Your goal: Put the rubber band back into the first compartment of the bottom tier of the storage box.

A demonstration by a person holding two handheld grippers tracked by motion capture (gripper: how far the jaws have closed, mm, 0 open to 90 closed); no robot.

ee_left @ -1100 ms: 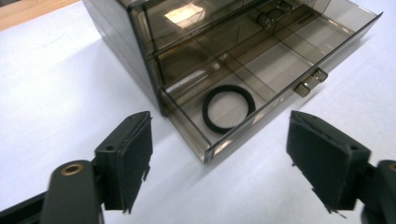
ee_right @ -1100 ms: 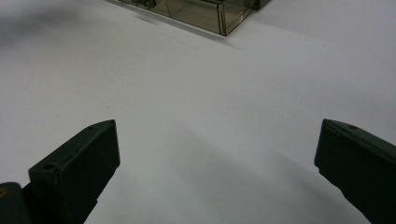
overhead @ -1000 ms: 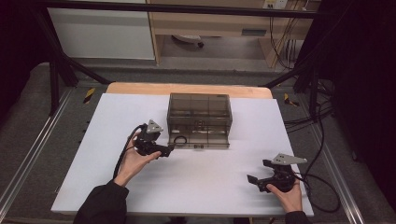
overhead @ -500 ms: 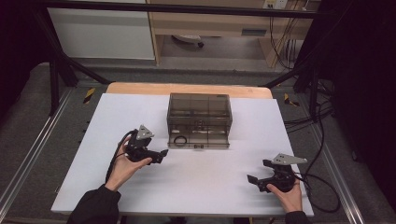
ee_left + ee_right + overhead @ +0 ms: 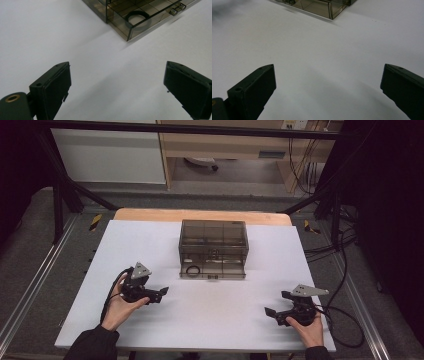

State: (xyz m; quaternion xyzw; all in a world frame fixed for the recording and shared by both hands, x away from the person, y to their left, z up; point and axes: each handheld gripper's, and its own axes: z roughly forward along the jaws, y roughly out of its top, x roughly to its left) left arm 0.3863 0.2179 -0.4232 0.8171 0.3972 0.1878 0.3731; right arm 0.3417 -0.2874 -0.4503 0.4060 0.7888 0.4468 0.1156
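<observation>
White-topped desk [image 5: 210, 320] with a wooden strip along the far edge. Smoky transparent plastic drawer box [image 5: 213, 247] sits at the desk's middle, toward the far side, its bottom drawer pulled out toward the person. Black rubber ring [image 5: 192, 269] lies flat in the open drawer's left compartment; in the left gripper view the ring [image 5: 136, 18] sits behind the clear front wall of the drawer, near the drawer's corner.

Left gripper [image 5: 159, 293], black with a grey three-cornered plate on top, is held in the person's left hand [image 5: 120, 305] on the near-left part of the desk, near the box's front-left corner but apart from it, tips pointing right. Its jaws have just been opening and now stand wide, nothing between them; the left gripper view has bare desk between the two pads, with the drawer corner up ahead.

Right gripper [image 5: 274, 310], same build, is held in the right hand [image 5: 306, 330] at the near-right of the desk, well apart from the box, tips pointing left. Jaws wide, bare desk between them in the right gripper view, with the box's corner [image 5: 329, 7] at the top edge.

Black cables trail from both grippers.
</observation>
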